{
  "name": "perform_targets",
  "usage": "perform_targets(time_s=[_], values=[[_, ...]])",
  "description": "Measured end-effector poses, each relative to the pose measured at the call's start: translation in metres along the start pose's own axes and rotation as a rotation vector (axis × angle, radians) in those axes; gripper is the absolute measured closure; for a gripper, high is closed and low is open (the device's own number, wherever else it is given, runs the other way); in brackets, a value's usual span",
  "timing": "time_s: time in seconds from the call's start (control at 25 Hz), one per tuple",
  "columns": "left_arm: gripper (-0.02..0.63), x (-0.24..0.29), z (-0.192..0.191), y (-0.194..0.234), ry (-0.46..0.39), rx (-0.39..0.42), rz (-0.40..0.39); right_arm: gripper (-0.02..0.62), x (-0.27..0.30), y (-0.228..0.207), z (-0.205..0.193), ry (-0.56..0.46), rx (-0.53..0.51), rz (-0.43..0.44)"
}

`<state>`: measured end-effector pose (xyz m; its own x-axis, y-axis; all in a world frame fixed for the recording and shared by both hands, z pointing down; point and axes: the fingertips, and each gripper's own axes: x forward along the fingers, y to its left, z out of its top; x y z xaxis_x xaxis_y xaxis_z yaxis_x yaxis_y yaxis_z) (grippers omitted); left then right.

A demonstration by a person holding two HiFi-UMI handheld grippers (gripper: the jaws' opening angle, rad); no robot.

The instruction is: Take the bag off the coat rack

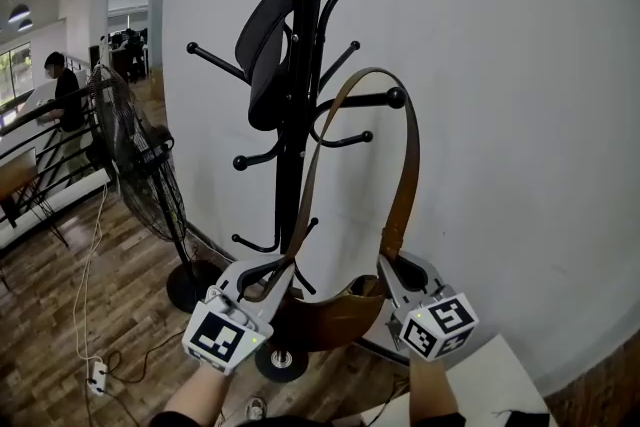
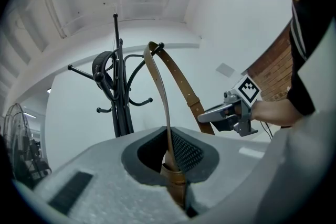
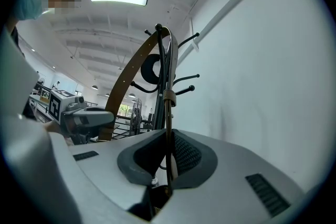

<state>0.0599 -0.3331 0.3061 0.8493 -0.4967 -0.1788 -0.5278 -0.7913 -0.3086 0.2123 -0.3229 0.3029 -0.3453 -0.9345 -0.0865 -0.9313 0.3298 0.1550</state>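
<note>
Wall (image 1: 520,115), white, fills the background; wood plank floor (image 1: 60,335) below it. Black coat rack (image 1: 292,165) stands upright against the wall, with curved arms ending in ball tips. Pedestal fan (image 1: 135,155) stands just left of the rack. A person (image 1: 65,95) sits far back at the left, well apart.

Brown leather bag (image 1: 330,315) hangs low in front of the rack's pole, between the two grippers. Its long strap (image 1: 408,165) runs up from both ends and loops around a right-side peg (image 1: 396,98). The top of the loop looks to sit slightly above the peg, not resting on it.

Left gripper (image 1: 268,277) has its jaws closed tight on the left run of the strap (image 2: 169,160), just above the bag body. Right gripper (image 1: 388,267) has its jaws pinched on the right run of the strap (image 3: 168,149), which sits edge-on between the pads by the bag's right end. Both grippers point roughly level toward the rack.

Black cap (image 1: 262,45) hangs on an upper left arm of the rack. White power strip (image 1: 97,375) with its cable lies on the floor at lower left.
</note>
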Motion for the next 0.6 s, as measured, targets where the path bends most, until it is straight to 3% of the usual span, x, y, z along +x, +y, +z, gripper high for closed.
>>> perform_targets(time_s=[0.6], values=[[0.591,-0.016,0.015,-0.032,-0.022,0.02,0.018,0.568,-0.045,0.006,0.013,-0.071,0.023,-0.011]])
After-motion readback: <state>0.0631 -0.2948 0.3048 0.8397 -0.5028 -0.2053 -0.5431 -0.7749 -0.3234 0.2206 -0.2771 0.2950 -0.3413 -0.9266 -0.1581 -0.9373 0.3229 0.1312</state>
